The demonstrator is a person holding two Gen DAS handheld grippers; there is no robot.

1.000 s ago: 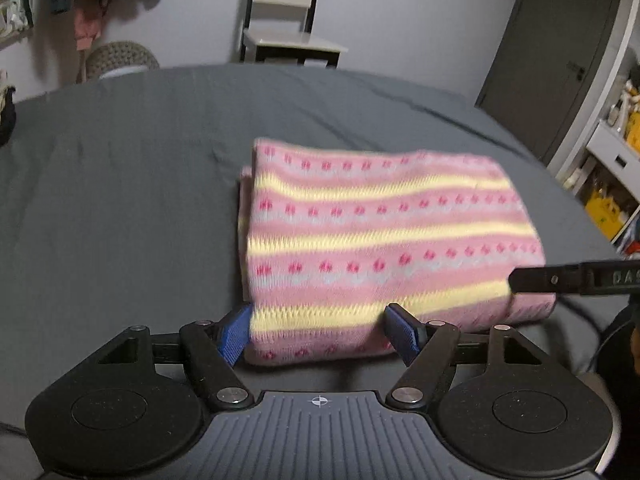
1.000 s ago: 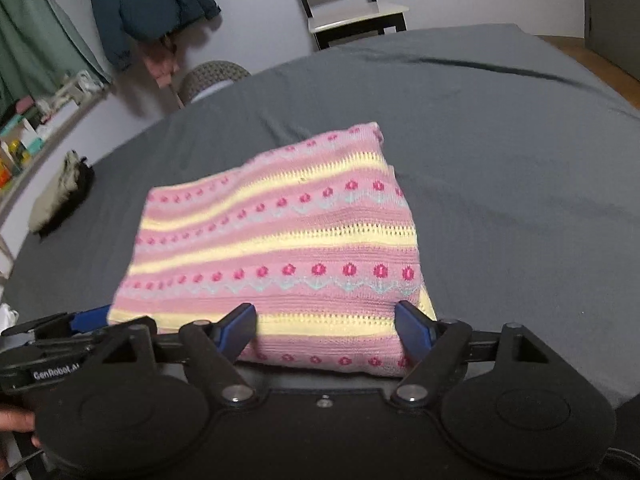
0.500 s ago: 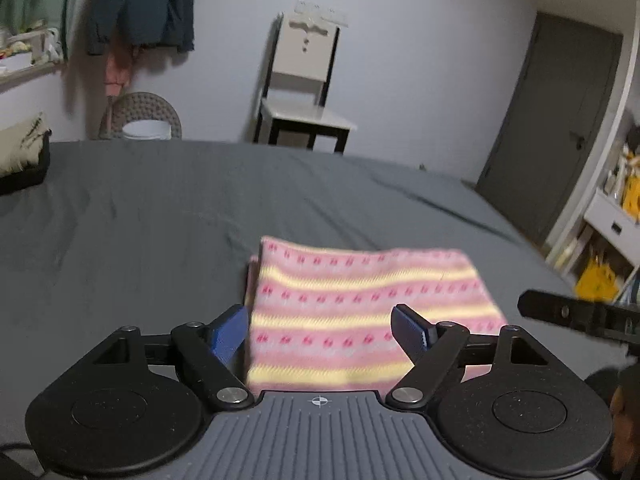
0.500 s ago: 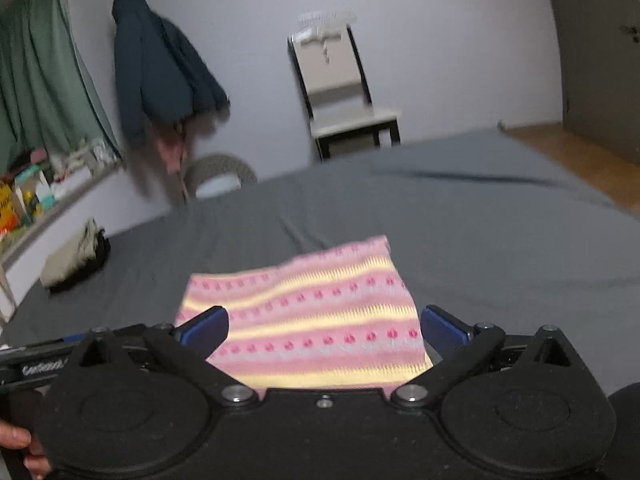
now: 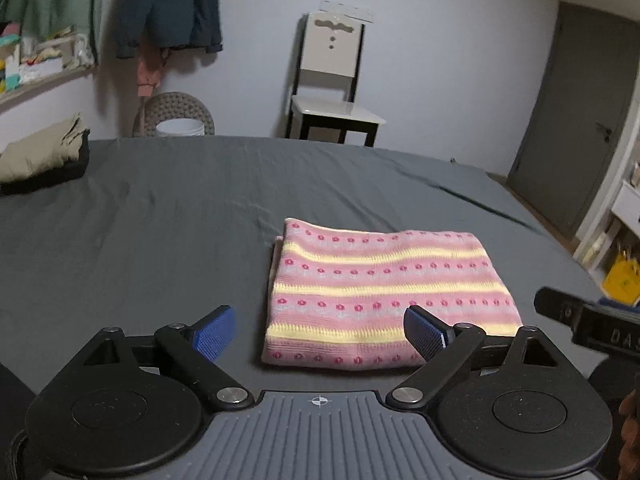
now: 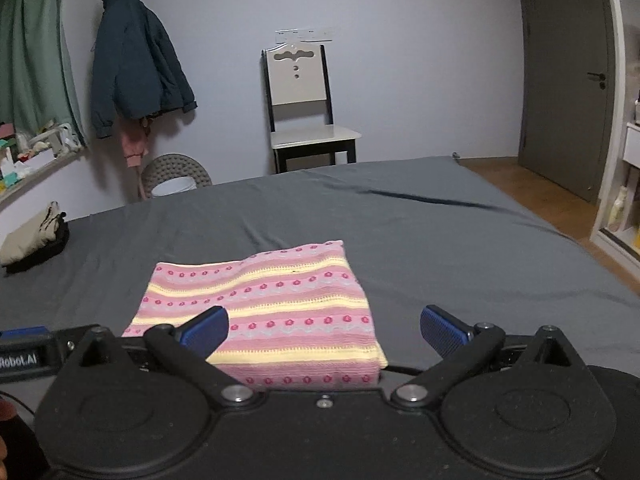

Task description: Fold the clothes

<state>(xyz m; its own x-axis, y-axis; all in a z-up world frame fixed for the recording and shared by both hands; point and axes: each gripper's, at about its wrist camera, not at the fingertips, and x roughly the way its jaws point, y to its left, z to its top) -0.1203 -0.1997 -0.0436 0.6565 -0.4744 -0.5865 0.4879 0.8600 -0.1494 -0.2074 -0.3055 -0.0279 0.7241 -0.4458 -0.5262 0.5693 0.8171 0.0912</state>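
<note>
Underneath everything lies a dark grey bed sheet, smooth but for a few shallow creases and one long dark wrinkle toward its far right edge. Beyond the bed stands a pale wall, with a cream-backed chair on black legs against it, a dark jacket hanging to the left, and a round woven basket with something white inside it, possibly a bucket. A grey door closes off the right side, and a shelf of small clutter runs along the left wall. At the sheet's far left edge sits a folded beige garment on a dark one.

Near the front edge of the sheet, right of centre in the left wrist view, rests the folded sweater: a soft, fine-ribbed knit in pink bands, pale yellow stripes and rows of small red flower dots, folded into a flat, roughly square packet with rounded edges.

The left gripper hovers just before the sweater's near edge, its blue ridged pads spread wide and holding nothing. The right gripper is likewise spread wide and empty, its left pad seen over the knit and its right pad over bare sheet. Both have matte black arms on round pivots.
</note>
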